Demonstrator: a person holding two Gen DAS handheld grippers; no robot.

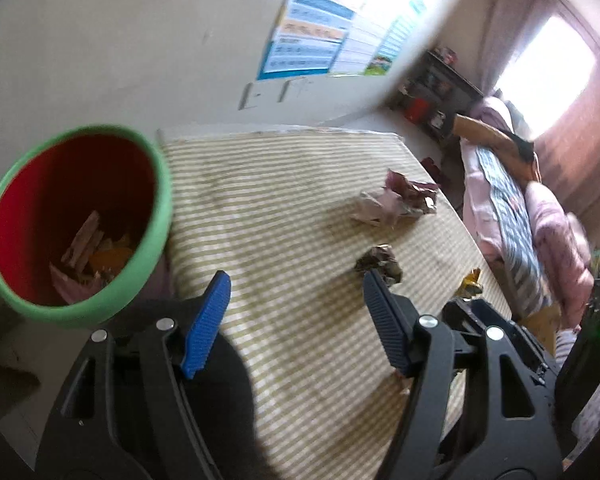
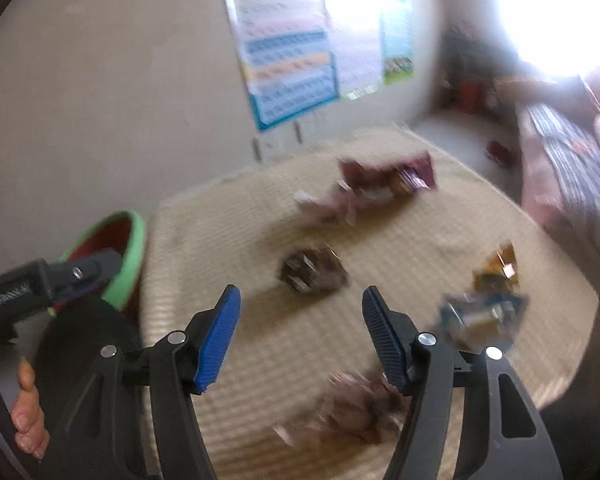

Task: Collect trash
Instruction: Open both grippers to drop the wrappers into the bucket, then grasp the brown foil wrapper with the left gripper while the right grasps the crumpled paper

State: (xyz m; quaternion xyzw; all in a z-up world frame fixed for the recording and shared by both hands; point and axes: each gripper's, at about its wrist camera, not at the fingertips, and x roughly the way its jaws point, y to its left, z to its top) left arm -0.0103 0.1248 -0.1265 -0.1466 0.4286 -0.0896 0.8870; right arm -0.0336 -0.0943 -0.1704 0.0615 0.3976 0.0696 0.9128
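Note:
A red bin with a green rim (image 1: 76, 224) stands at the left edge of a striped cloth (image 1: 284, 208); several wrappers lie inside it. My left gripper (image 1: 296, 280) is open over the cloth with nothing between its blue pads. Just past its right fingertip lies a dark crumpled wad (image 1: 380, 264). Farther off is a pink crumpled wrapper (image 1: 396, 200), and a yellow wrapper (image 1: 472, 282) sits by the right edge. The right wrist view is blurred. My right gripper (image 2: 300, 296) is open and empty above the cloth, short of the dark wad (image 2: 312, 272). A blue-clear wrapper (image 2: 480, 320) lies to its right and a brownish wrapper (image 2: 360, 404) below it.
A purple wrapper (image 2: 380, 184) and a yellow wrapper (image 2: 496, 272) lie farther out. The bin (image 2: 128, 264) is at the left, and a hand (image 2: 24, 400) grips the other tool's handle there. A bed with pink bedding (image 1: 540, 216) runs along the right. A poster (image 1: 312, 40) hangs on the wall behind.

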